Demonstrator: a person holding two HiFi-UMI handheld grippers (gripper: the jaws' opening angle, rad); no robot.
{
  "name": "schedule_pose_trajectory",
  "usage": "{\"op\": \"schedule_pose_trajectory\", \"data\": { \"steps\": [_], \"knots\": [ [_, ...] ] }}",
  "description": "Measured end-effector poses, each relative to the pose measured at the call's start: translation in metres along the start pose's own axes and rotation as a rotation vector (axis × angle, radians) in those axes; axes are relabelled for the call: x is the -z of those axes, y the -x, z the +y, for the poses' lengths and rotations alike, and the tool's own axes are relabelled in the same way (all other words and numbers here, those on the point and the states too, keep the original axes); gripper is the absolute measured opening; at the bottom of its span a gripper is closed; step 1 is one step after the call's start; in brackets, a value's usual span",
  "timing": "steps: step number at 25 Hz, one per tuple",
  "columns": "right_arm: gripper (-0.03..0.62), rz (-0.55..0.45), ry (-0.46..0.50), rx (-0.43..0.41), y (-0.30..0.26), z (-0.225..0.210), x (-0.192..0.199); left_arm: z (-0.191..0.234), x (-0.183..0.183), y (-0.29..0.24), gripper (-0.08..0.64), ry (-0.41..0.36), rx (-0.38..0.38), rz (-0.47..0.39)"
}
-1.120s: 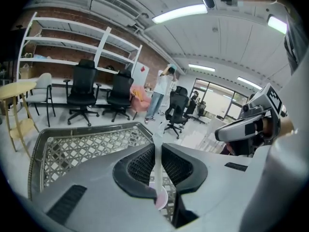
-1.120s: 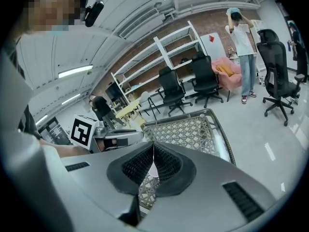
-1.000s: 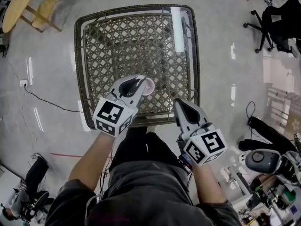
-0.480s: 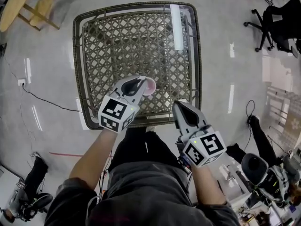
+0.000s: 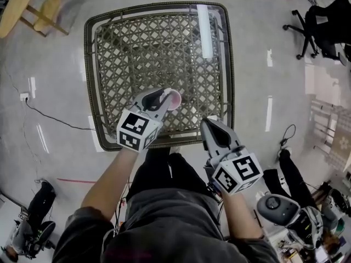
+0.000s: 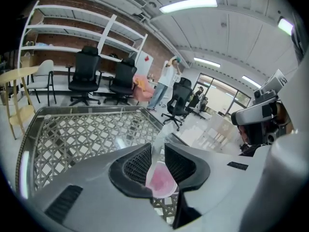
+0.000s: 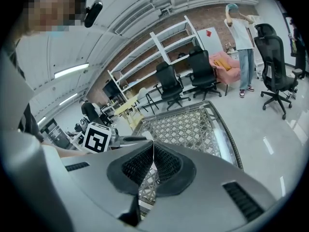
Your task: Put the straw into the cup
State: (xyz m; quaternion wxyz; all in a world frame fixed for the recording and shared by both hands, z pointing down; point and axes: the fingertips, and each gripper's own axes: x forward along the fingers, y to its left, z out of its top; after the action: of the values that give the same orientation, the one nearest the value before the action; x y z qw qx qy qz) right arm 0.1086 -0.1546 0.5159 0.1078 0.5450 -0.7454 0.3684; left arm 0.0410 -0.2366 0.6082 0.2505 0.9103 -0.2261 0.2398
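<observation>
A clear plastic cup (image 5: 174, 99) with a pink inside hangs over the near part of the wicker table (image 5: 90, 64), and my left gripper (image 5: 168, 96) is shut on it. In the left gripper view the cup (image 6: 161, 181) sits pinched between the ribbed pads. My right gripper (image 5: 210, 123) hovers at the table's near edge, to the right of the cup and nearer to me, its jaws pressed together. In the right gripper view a thin white sliver, the straw (image 7: 153, 143), pokes out just above the closed pads. The cup and the left gripper's marker cube (image 7: 98, 137) lie to its left.
The table (image 6: 72, 134) has a glass top over lattice weave, with a long pale streak (image 5: 204, 32) along its right side. Office chairs (image 5: 323, 26), a wooden chair (image 5: 38, 10) and floor cables (image 5: 49, 119) surround it. A person (image 7: 240, 42) stands far off.
Both grippers hold almost the same places. The left gripper's rear has swung slightly to the right, with the cup still in it.
</observation>
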Motion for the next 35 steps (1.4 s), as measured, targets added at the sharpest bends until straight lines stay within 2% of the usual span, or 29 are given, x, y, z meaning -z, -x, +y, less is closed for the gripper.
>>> {"op": "schedule_pose_trajectory", "data": {
  "steps": [8,13,26,35],
  "knots": [
    [0.014,-0.015,0.017,-0.018,0.001,0.009,-0.005,0.004,-0.006,0.012,0.113,-0.005,-0.033,-0.015],
    [0.014,-0.04,0.041,-0.042,0.007,0.021,-0.018,0.001,-0.026,0.03,0.114,-0.017,-0.056,-0.05],
    [0.014,-0.088,0.079,-0.073,0.027,0.048,-0.036,-0.02,-0.053,0.071,0.114,-0.032,-0.075,-0.11],
    [0.014,-0.141,0.132,-0.108,0.039,0.063,-0.064,-0.039,-0.084,0.098,0.114,-0.065,-0.102,-0.166]
  ]
}}
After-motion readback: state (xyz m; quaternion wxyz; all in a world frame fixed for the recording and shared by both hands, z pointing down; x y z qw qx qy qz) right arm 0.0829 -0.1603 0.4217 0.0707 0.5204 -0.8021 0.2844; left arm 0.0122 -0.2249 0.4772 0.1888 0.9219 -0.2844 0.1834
